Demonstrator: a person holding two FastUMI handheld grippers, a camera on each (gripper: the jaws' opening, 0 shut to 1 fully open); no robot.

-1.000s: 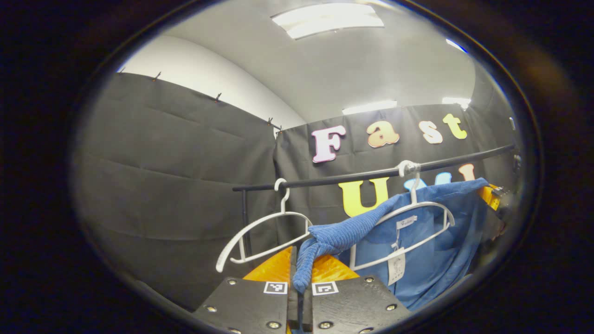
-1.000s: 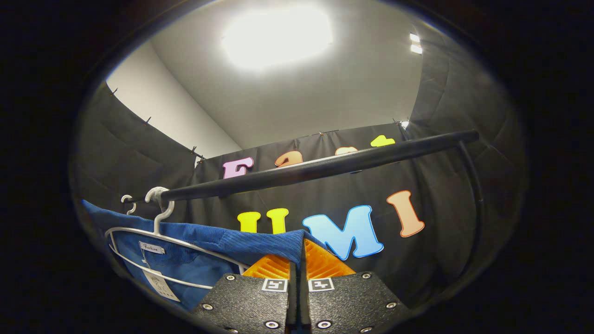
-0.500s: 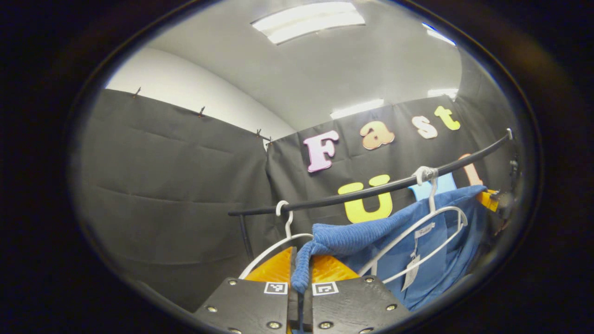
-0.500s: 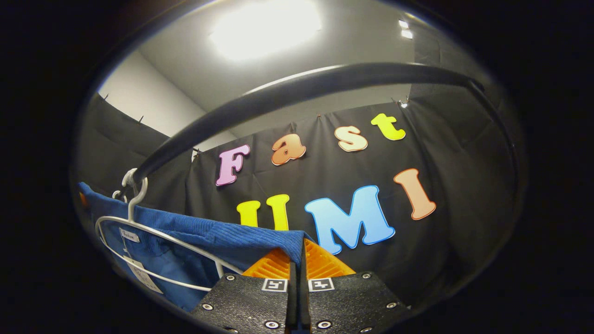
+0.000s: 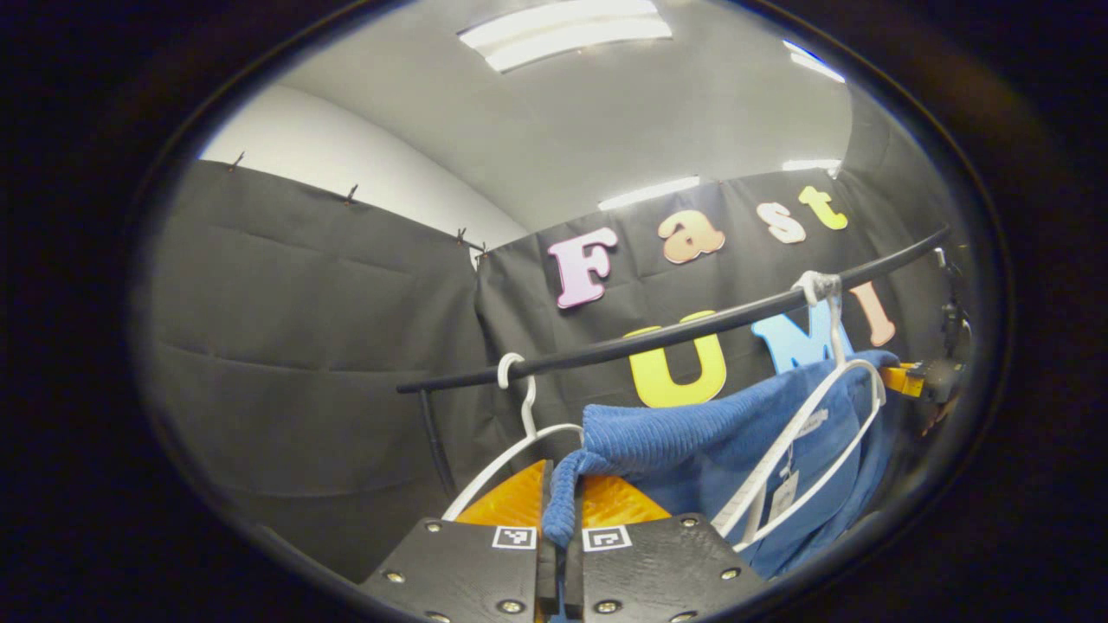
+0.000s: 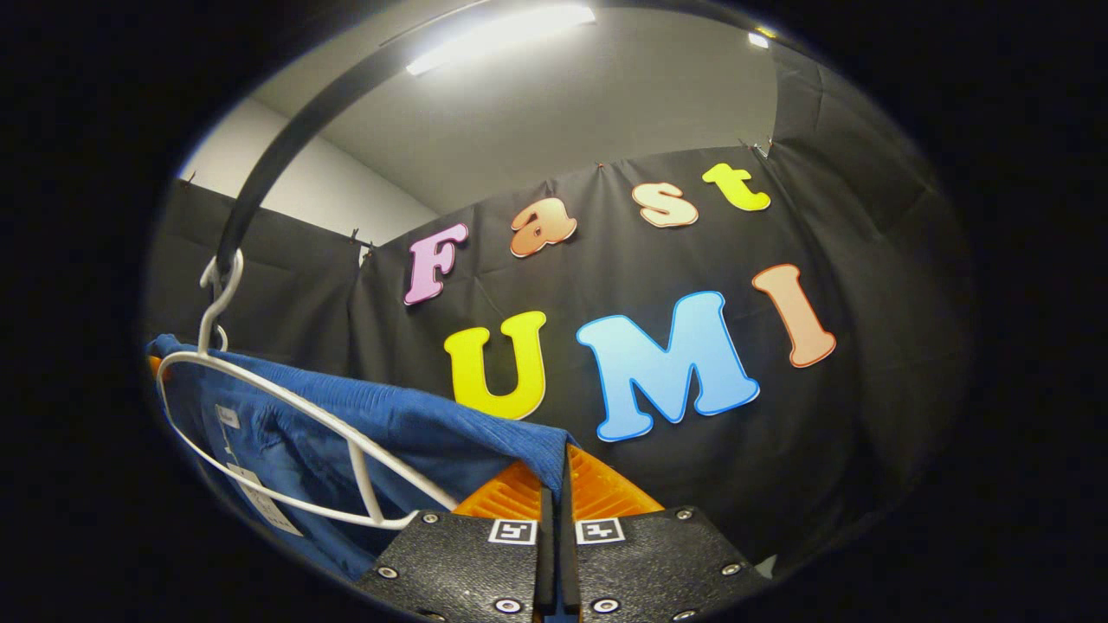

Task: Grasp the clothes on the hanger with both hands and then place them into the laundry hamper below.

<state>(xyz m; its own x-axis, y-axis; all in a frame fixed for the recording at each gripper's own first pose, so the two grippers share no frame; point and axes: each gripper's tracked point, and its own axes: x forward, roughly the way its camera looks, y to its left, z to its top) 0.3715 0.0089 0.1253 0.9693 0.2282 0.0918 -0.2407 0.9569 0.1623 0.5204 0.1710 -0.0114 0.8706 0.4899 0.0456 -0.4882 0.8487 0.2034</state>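
Note:
A blue corduroy garment [image 5: 692, 433] stretches between both grippers, clear of its white hanger [image 5: 814, 433]. My left gripper [image 5: 558, 510] is shut on one bunched corner of the cloth. In the right gripper view the same blue garment [image 6: 415, 433] runs from the left down to my right gripper [image 6: 556, 484], which is shut on its edge. The white hanger [image 6: 286, 424] still hooks on the black rail [image 6: 277, 156] and lies against the cloth's front. The right gripper [image 5: 917, 379] also shows at the far right of the left gripper view.
A second, bare white hanger [image 5: 519, 433] hangs on the black rail [image 5: 658, 333] just left of my left gripper. The rail's upright post [image 5: 433, 433] stands further left. Black cloth walls close in behind and on both sides.
Both grippers have dropped lower and come out from under the rail with the garment. The rail has swung up and left in the right gripper view. The hanger has tilted.

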